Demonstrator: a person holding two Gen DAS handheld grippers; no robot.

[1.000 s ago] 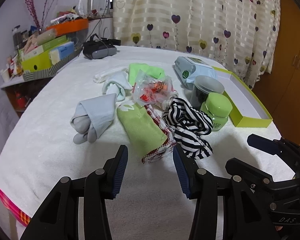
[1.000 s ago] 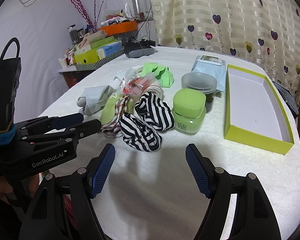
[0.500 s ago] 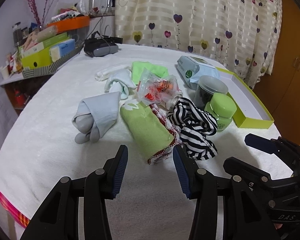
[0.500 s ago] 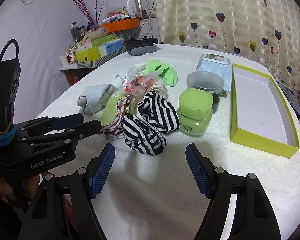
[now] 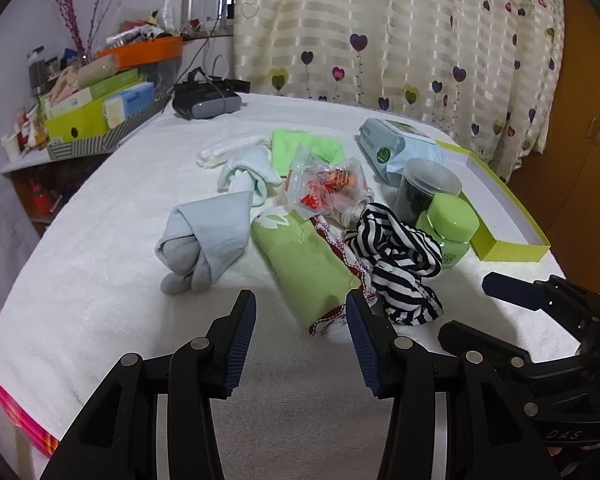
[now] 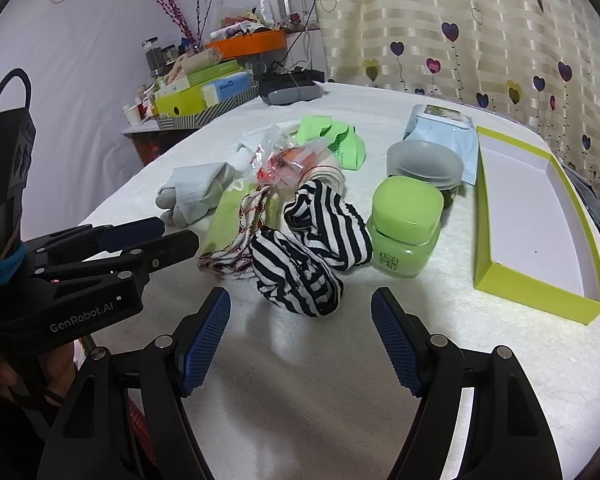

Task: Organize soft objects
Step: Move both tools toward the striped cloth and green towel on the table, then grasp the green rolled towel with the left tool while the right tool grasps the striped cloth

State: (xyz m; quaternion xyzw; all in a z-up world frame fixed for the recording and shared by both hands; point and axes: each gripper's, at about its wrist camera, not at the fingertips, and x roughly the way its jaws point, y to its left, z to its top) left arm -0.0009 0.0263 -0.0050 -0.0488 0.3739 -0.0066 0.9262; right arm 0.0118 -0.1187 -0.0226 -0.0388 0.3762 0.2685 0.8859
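A heap of soft things lies mid-table: a black-and-white striped cloth [image 5: 396,264] [image 6: 312,248], a green cloth with red trim [image 5: 308,268] [image 6: 228,224], grey socks [image 5: 204,236] [image 6: 192,196], a pale sock [image 5: 248,172], a bright green cloth [image 5: 304,144] [image 6: 332,140] and a crinkled plastic packet [image 5: 324,192] [image 6: 284,160]. My left gripper [image 5: 300,316] is open just short of the green cloth's near end. My right gripper [image 6: 300,312] is open in front of the striped cloth. Neither holds anything.
A green jar [image 6: 406,228], a clear lidded tub [image 6: 424,164], a wipes pack [image 6: 440,128] and an open lime box [image 6: 540,240] sit to the right. A black headset [image 5: 206,100] lies at the back. A cluttered shelf [image 5: 96,116] stands beyond the left edge.
Both views have crept slightly closer to the heap. Both pairs of jaws keep the same width, and nothing on the table has shifted.
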